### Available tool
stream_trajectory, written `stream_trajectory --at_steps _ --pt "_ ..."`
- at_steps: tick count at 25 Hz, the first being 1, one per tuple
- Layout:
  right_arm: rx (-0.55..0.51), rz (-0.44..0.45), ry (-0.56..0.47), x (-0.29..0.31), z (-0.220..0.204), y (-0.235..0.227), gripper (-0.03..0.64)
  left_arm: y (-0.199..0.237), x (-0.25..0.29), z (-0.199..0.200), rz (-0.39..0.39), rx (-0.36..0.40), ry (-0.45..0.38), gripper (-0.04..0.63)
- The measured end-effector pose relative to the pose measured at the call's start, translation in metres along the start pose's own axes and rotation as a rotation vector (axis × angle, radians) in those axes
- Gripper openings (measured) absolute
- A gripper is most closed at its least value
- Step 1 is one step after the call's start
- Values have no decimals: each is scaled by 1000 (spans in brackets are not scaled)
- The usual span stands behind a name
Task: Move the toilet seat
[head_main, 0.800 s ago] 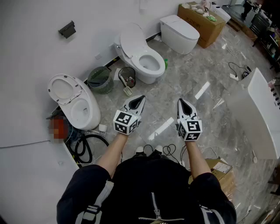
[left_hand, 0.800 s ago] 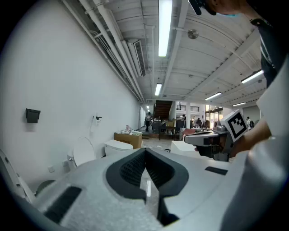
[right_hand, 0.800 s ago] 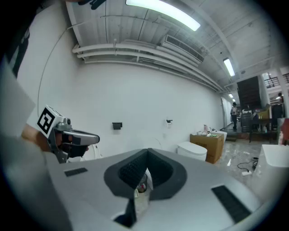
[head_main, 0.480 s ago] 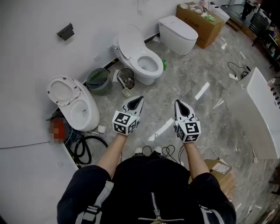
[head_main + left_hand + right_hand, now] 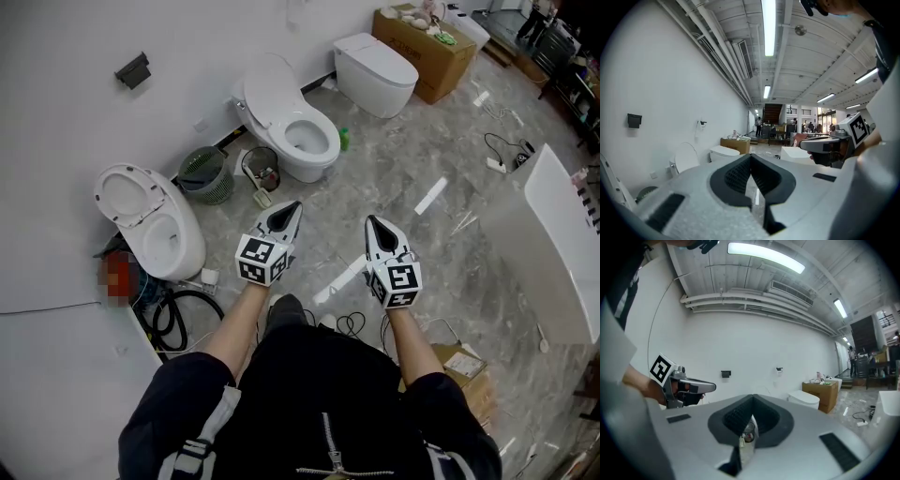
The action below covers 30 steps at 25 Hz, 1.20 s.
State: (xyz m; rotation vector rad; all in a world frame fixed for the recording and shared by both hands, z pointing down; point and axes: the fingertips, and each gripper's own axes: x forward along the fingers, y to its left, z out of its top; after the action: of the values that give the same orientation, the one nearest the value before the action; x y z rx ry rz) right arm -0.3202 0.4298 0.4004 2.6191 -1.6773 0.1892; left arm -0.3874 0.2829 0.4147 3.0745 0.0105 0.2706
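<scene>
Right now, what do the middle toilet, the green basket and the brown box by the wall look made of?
Middle toilet: likely glazed ceramic, white with a smooth gloss; the raised lid may be plastic.
Green basket: probably plastic, with slotted mesh walls.
Brown box: cardboard, judging by its matte tan faces and straight folded edges.

Three toilets line the floor's wall edge: the left toilet with its lid up, the middle toilet likewise, and the far toilet closed, toward the far corner. Two waste baskets stand between the first two toilets: the green basket and the wire basket (dark, with some litter inside). Two cardboard boxes lie well apart: the far box at the far corner, the near box by the floor's near edge. Two grippers: the left gripper, the right gripper.
</scene>
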Motion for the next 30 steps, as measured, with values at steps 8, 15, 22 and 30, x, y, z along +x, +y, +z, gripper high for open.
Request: stream_trajectory --at_steps 8,15,22,30 --pt "7 -17 7 17 -4 -32 3 5 42 6 -15 4 -2 3" --pt "13 -13 40 80 -12 -57 3 48 99 2 -26 -21 5 3" --pt "-6 6 85 188 -9 -95 3 117 180 3 -39 -42 14 3" --pt "33 10 84 297 12 -126 3 193 250 21 -64 -16 41 3"
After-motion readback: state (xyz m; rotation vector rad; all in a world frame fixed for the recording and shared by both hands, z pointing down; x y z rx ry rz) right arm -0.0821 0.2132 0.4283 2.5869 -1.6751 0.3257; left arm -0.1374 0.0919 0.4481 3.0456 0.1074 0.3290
